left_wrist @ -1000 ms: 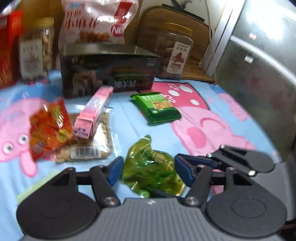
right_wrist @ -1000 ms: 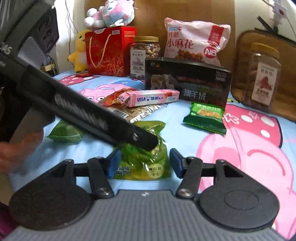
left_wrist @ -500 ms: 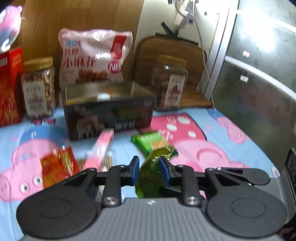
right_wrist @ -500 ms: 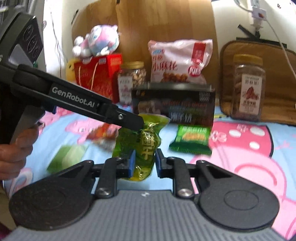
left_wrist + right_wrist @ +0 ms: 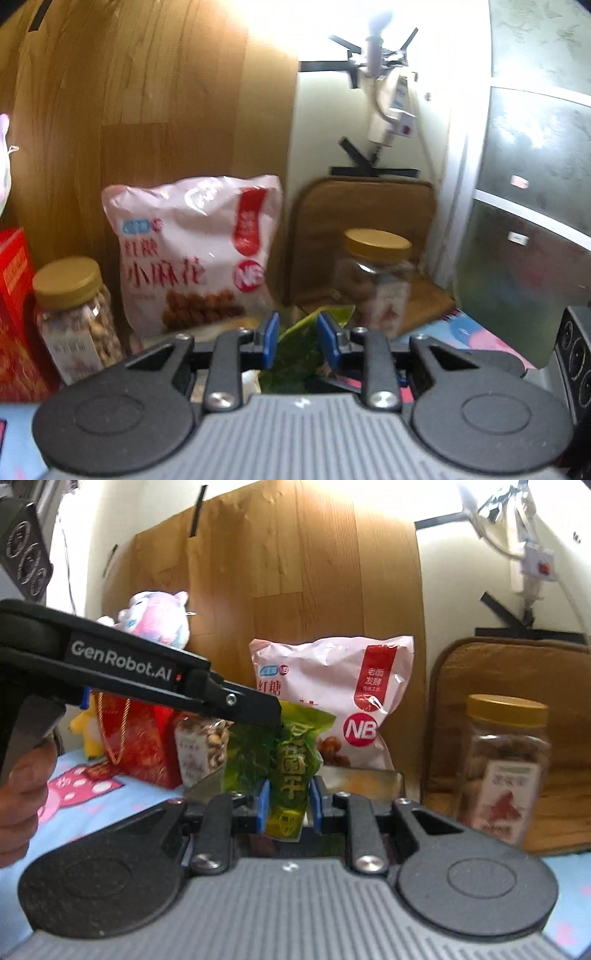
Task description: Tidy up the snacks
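Two grippers, two green snack packets held up off the bed.

The left gripper pinches one green packet; the right gripper clamps another green packet. Behind stand two gold-lidded jars and one pink "NB" bag; "GenRobot.AI" marks the left tool.

Red box cut by left edge, green packet mostly hidden behind gripper body, jar label blurred

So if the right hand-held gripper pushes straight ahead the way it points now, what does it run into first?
Probably the open dark tin just beyond the green packet that the right hand-held gripper grips, and behind it the pink NB bag. Depth is hard to judge here, so the gripper may pass over the tin's rim.
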Motion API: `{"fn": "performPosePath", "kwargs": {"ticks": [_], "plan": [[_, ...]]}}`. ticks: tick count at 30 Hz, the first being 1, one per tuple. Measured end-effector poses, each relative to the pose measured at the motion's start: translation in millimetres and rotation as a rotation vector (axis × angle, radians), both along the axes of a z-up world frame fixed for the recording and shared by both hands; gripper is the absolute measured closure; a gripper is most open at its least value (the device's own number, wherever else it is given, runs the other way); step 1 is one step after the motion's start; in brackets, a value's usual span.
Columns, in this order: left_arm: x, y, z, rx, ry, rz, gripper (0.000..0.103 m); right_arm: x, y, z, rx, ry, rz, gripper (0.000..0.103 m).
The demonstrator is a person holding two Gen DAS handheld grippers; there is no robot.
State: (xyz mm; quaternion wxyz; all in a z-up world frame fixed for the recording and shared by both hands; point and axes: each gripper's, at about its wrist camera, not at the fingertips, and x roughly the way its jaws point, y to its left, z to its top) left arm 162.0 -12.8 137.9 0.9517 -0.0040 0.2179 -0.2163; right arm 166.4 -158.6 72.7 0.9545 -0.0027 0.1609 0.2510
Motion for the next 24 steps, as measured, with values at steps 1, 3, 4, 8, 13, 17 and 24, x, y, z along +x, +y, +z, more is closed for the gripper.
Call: {"fn": "performPosePath", "kwargs": {"ticks": [1,3,4,8,13,17,24], "plan": [[7.1,2.5,-1.4,0.006,-0.004,0.013,0.079,9.4,4.0,-2.4,0.006,0.011,0.003,0.077],[20.5,8.3,-6.6,0.016,-0.001,0.043,0.079,24.1,12.5,-8.9,0.015,0.038,0.013,0.077],[27.1,11.7,-10.0,0.022,0.004,0.054,0.079,32.7,16.5,-12.2,0.017,0.056,0.021,0.076],[46.8,23.5,-29.9,0.049,0.047,0.102,0.078,55.0,33.8,-29.9,-0.009,0.122,0.047,0.070],[56.2,36.1,-47.8,0.051,0.101,0.144,0.072,44.3,34.4,-32.2,-0.026,0.108,0.045,0.065],[47.5,42.8,-45.9,0.014,0.114,0.143,0.072,33.0,14.3,-19.0,0.014,0.085,0.022,0.065],[-12.7,50.9,-35.6,-0.045,0.077,0.079,0.070,-20.6,-44.8,-23.9,0.085,0.107,-0.103,0.064]]}}
